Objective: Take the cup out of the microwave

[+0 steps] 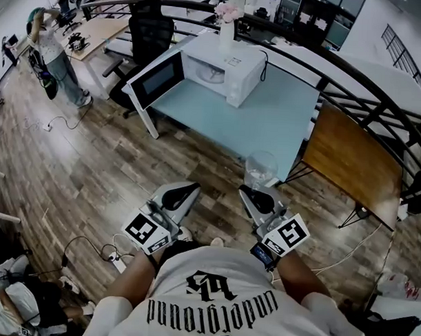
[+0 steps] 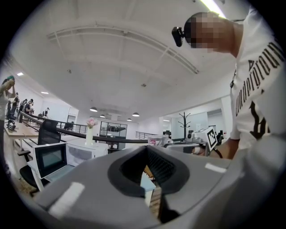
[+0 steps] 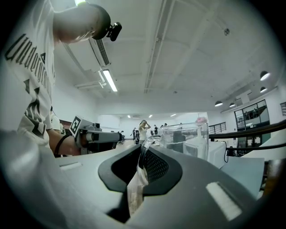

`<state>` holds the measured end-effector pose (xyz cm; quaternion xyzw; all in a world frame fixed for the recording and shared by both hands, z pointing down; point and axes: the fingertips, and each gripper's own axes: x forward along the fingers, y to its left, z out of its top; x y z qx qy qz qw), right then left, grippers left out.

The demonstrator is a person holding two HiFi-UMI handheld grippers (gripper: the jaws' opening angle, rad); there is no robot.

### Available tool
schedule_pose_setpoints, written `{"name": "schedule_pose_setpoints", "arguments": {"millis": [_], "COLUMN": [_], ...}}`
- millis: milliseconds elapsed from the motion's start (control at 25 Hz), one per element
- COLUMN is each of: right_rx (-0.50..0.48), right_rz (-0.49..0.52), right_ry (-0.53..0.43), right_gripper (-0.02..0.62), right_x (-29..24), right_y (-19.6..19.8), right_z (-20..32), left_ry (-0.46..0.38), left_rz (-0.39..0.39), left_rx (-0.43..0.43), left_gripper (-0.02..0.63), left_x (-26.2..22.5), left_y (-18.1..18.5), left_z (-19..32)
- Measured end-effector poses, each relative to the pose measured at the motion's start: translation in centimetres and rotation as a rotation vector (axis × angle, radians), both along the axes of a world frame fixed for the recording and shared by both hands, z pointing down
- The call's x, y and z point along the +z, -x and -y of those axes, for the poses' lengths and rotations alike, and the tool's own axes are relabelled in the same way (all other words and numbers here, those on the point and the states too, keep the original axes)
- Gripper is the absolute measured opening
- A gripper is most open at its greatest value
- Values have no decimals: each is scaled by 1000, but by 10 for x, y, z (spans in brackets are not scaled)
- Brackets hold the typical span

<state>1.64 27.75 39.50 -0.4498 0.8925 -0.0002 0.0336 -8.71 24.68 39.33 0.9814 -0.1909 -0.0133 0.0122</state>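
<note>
A clear glass cup [image 1: 260, 167] hangs in the air over the wooden floor, short of the table's near edge. My right gripper [image 1: 254, 191] is shut on its handle; in the right gripper view the handle sits pinched between the jaws and the cup [image 3: 185, 136] stands upright beyond them. The white microwave [image 1: 231, 71] sits at the back of the light blue table [image 1: 267, 124] with its door [image 1: 157, 78] swung wide open to the left. My left gripper [image 1: 189, 189] is level beside the right one, jaws close together with nothing between them.
A vase of pink flowers [image 1: 227, 23] stands on the microwave. A wooden table [image 1: 352, 158] lies to the right, and a black railing [image 1: 352, 72] curves behind both tables. An office chair [image 1: 149, 38] is behind the door. A power strip and cables [image 1: 114, 257] lie on the floor at left.
</note>
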Motion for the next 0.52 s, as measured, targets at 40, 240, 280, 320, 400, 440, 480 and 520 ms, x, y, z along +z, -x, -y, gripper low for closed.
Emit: {"name": "schedule_pose_setpoints", "arguments": {"millis": [40, 240, 280, 320, 400, 440, 480, 520], "right_rx": [-3, -18, -19, -19, -21, -21, -21, -21], "right_rz": [1, -1, -1, 0, 3, 4, 5, 6], "right_ry": [1, 4, 5, 6, 7, 8, 9, 10], "right_gripper": [14, 14, 14, 14, 14, 14, 14, 14], "right_x": [0, 3, 3, 2, 2, 1, 1, 1], "right_y": [1, 6, 6, 6, 5, 5, 4, 4], "right_z": [0, 0, 0, 0, 1, 1, 1, 1], "left_ry": [5, 15, 17, 19, 20, 20, 20, 20], "left_rz": [-3, -12, -13, -13, -11, -10, -10, -10], "left_rx": [-4, -17, -18, -19, -21, -21, -21, -21], "left_gripper": [50, 49, 49, 49, 49, 49, 49, 49], "left_x": [0, 2, 3, 3, 4, 3, 3, 2], "left_y": [1, 5, 5, 5, 5, 4, 3, 3], "left_z": [0, 0, 0, 0, 1, 1, 2, 2]}}
